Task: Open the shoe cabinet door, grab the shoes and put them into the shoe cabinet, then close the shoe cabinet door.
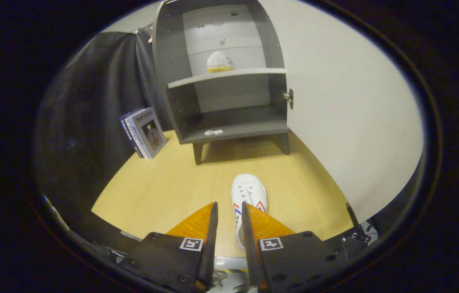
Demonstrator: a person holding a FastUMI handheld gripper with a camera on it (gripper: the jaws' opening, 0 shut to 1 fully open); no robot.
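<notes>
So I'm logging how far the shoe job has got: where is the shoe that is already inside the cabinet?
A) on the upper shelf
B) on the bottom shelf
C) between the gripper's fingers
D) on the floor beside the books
A: a white shoe sits on the upper shelf of the open cabinet, while a second white shoe lies on the floor by the gripper, whose fingers are slightly apart.

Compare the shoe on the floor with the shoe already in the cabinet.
The shoe on the floor lies on the wooden floor just ahead of the gripper, its heel end partly behind one finger; the shoe on the shelf sits on the upper shelf of the open cabinet. The floor shoe shows laces and red and blue side stripes; the shelf shoe shows a yellowish sole edge. Both are white. The fingers are parted, holding nothing.
</notes>
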